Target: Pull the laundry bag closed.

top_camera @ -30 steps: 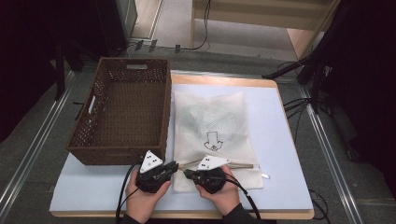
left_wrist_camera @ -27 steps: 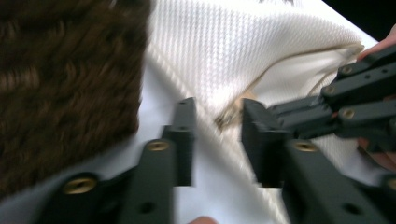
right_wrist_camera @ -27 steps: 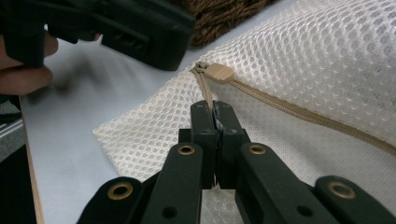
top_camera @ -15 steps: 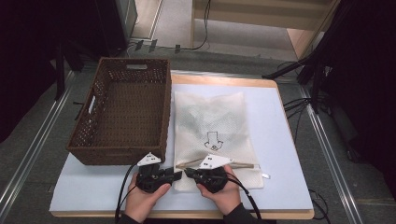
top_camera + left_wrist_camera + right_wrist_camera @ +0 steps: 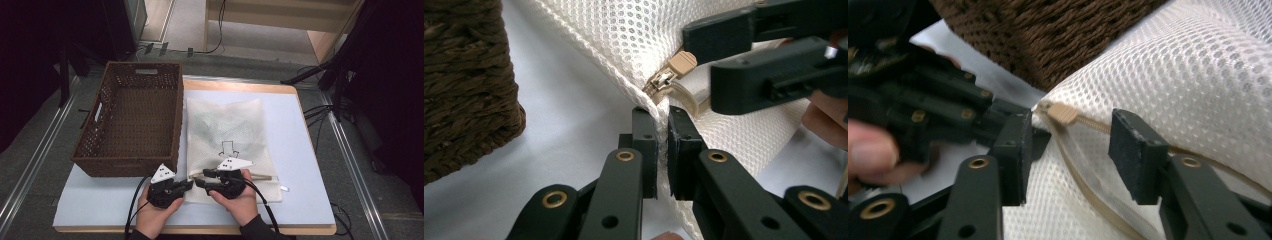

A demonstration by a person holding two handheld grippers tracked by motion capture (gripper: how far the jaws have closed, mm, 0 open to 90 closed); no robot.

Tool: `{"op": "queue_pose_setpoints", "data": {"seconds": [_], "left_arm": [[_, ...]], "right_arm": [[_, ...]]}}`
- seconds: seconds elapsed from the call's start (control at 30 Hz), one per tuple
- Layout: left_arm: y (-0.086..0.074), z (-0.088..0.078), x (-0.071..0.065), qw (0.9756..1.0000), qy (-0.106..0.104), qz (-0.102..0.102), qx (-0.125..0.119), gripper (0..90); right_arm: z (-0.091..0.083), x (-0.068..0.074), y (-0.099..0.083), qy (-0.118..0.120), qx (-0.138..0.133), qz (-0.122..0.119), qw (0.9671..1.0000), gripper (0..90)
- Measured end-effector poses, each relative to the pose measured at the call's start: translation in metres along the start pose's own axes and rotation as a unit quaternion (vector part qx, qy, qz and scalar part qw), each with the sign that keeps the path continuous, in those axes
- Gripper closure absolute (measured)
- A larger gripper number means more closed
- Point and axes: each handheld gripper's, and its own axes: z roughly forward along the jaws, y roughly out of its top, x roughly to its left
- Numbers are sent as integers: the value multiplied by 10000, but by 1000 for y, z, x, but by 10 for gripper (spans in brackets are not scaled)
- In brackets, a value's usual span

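Observation:
A white mesh bag [image 5: 225, 135] lies flat on the table beside a brown wicker basket [image 5: 132, 117]. Both grippers meet at the bag's near left corner. My left gripper [image 5: 663, 150] has just been closing and is shut on the mesh edge at that corner, right below the tan zipper pull [image 5: 675, 68]. My right gripper [image 5: 1073, 135] has just been opening; its jaws stand apart on either side of the zipper pull [image 5: 1063, 114] without pressing on it. In the high view the left gripper [image 5: 189, 184] and right gripper [image 5: 200, 179] point at each other, almost tip to tip.
The basket's near corner [image 5: 469, 95] sits close to the left of my left gripper. A pale blue mat [image 5: 295, 150] covers the wooden table, with bare mat to the right of the bag. Cables trail from both grippers toward the front edge.
The right gripper's jaws have opened off the zipper pull. The left gripper has closed on the bag's corner. Both hands have stayed in place.

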Motion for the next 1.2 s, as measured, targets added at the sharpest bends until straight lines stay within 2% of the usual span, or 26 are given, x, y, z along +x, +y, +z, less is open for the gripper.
{"op": "queue_pose_setpoints", "data": {"seconds": [0.03, 0.17, 0.27, 0.4, 0.53, 0.67, 0.83, 0.97, 1.0, 1.03, 1.1, 1.2], "left_arm": [[0, 0, 0, 10000, 0, 0, 0, 849], [0, 0, 0, 9999, 28, 98, 2, 849], [0, 0, -1, 9999, 80, 122, 5, 848], [0, -1, 0, 9998, 127, 119, 26, 847], [0, -1, -1, 9999, 122, 116, 28, 847], [0, -1, -1, 9998, 148, 108, 23, 846], [0, -1, -2, 9998, 137, 170, 1, 851], [0, -2, -1, 9998, 122, 139, -7, 848], [1, -4, 1, 10000, 23, 11, -56, 836], [1, -4, 1, 10000, 23, 11, -56, 824], [2, -7, 5, 9998, -48, -179, -111, 800], [2, -8, 6, 9995, -89, -248, -151, 770]], "right_arm": [[0, 0, 0, 0, 0, 0, 10000, 529], [6, -4, 5, 239, -7, 364, 9991, 603], [9, -4, 6, 381, -10, 515, 9979, 719], [9, -3, 5, 386, 30, 534, 9978, 793], [4, -1, 6, 565, -37, 499, 9971, 868], [4, 1, 5, 556, 26, 412, 9976, 879], [5, 0, 5, 606, 8, 496, 9969, 860], [7, 0, 4, 589, 91, 483, 9971, 882], [6, 0, 4, 588, 68, 473, 9971, 884], [6, 1, 4, 566, 47, 443, 9974, 884], [4, 1, 5, 550, 5, 437, 9975, 884], [3, -1, 4, 574, -43, 434, 9974, 884]]}}
